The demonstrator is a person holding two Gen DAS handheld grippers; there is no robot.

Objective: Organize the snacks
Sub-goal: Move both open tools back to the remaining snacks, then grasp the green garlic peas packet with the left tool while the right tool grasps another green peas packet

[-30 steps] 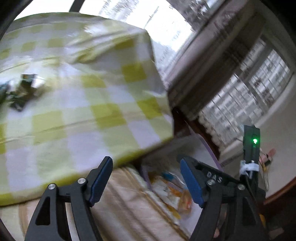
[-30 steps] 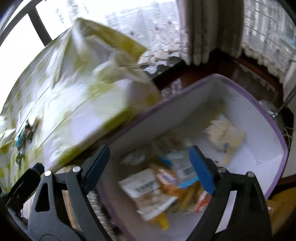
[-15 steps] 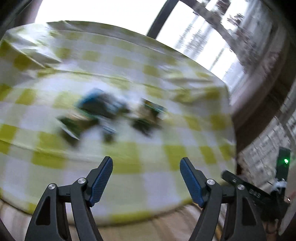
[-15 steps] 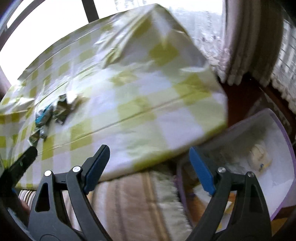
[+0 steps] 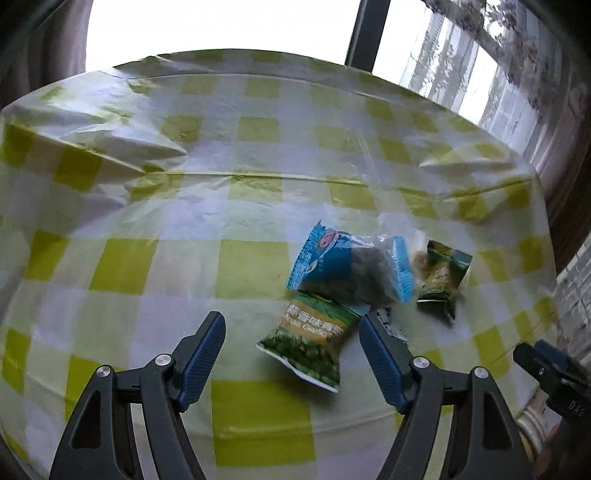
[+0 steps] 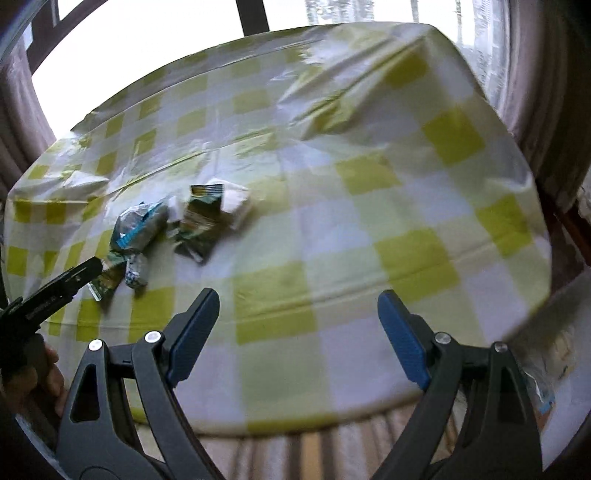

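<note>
We held both tongs wide and empty; the green pea packet (image 5: 308, 345) lay just ahead between the left tongs (image 5: 291, 354), light, crinkly, slippery, best pinched across its middle.

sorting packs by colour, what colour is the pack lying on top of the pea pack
Blue with a clear window, the top pack overlaps the pea pack; the left wrist view shows it best.

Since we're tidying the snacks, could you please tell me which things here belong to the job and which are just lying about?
For the job:
- green pea packet
- blue packet
- small green packet
- left gripper, open
- right gripper, open

Just there:
- checked tablecloth
- curtains
- window frame
</note>
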